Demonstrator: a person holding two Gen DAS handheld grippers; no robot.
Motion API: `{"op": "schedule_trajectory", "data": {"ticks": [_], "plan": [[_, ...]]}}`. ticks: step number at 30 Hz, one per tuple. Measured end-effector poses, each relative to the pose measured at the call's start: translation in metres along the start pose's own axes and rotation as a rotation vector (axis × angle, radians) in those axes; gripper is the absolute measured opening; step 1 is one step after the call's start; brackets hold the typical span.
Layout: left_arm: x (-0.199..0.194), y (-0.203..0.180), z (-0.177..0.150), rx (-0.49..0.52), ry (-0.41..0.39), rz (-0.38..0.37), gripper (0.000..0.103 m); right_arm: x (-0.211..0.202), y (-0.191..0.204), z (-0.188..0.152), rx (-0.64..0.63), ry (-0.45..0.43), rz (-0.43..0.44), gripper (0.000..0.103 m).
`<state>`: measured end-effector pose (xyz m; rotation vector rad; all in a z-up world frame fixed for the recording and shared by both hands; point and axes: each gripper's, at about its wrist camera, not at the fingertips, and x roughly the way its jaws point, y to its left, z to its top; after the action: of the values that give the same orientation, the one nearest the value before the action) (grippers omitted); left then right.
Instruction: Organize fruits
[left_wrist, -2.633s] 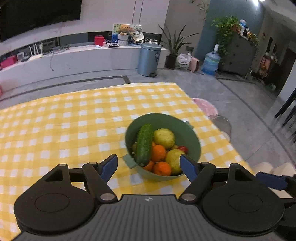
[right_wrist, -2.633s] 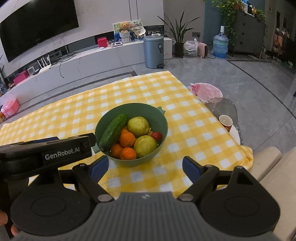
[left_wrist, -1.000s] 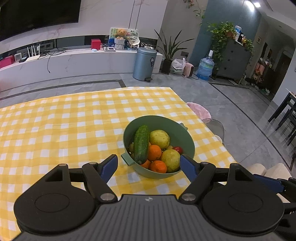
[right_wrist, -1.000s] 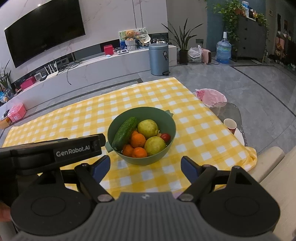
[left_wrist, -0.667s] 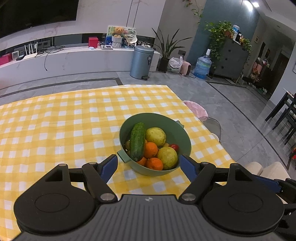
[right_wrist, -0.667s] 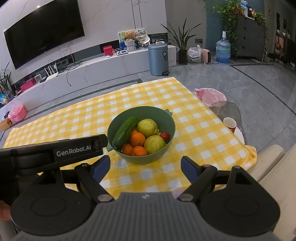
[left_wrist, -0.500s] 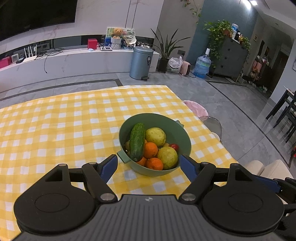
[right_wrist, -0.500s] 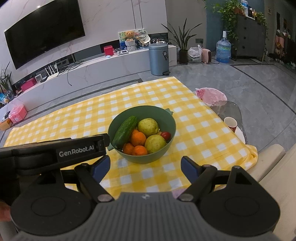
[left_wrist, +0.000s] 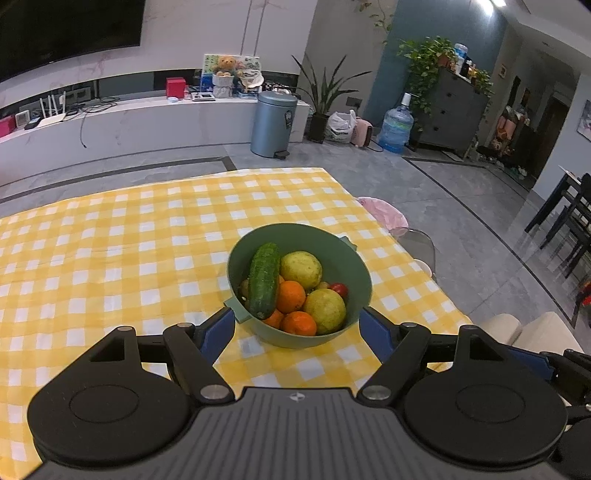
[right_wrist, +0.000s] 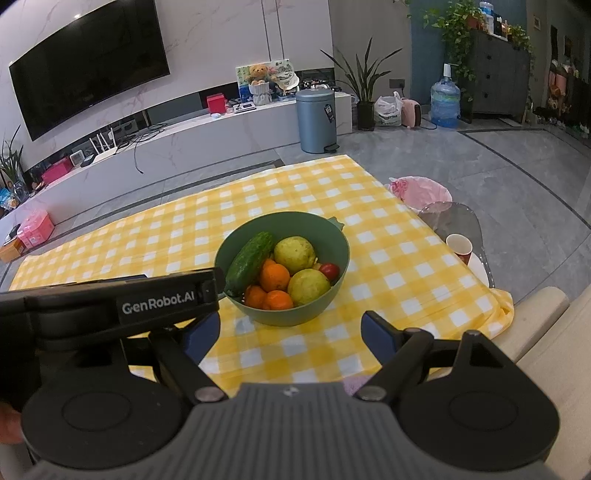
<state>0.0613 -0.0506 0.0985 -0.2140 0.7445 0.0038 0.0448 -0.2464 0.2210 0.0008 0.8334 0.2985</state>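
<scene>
A green bowl (left_wrist: 347, 258) (right_wrist: 332, 236) sits on the yellow checked tablecloth (left_wrist: 110, 258) (right_wrist: 388, 266), near its right side. Inside lie a cucumber (left_wrist: 264, 280) (right_wrist: 249, 262), two yellow-green guavas (left_wrist: 301, 269) (right_wrist: 295, 254), several oranges (left_wrist: 291, 295) (right_wrist: 275, 277) and a small red tomato (left_wrist: 339, 290) (right_wrist: 330, 270). My left gripper (left_wrist: 297, 330) hovers on the near side of the bowl, open, with nothing between its blue fingers. My right gripper (right_wrist: 290, 332) hangs open and empty before the bowl too; the left gripper's body (right_wrist: 110, 299) crosses its view at the left.
Past the table's right edge stand a glass side table (right_wrist: 458, 221) with a paper cup (right_wrist: 459, 245), and a pink bag (right_wrist: 421, 188). A beige seat (right_wrist: 535, 325) lies at the near right. A grey bin (right_wrist: 316, 120) and a TV bench stand far behind.
Over the earliest frames both cameras drew back slightly, so the bowl shrank a little and shifted left in the left wrist view. In the last second almost nothing moved.
</scene>
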Motion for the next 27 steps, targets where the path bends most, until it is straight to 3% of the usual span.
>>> {"op": "schedule_trajectory", "data": {"ticks": [10,27], "plan": [[0.001,-0.0013,-0.0022,0.009,0.001,-0.011,0.09,-0.0003,-0.0072,-0.0024,0.018,-0.002,-0.012,0.08],[-0.0009,-0.0091,-0.0022,0.032,-0.029,0.034,0.09,-0.0008,-0.0096,-0.0013,0.015,-0.009,-0.019,0.08]]}}
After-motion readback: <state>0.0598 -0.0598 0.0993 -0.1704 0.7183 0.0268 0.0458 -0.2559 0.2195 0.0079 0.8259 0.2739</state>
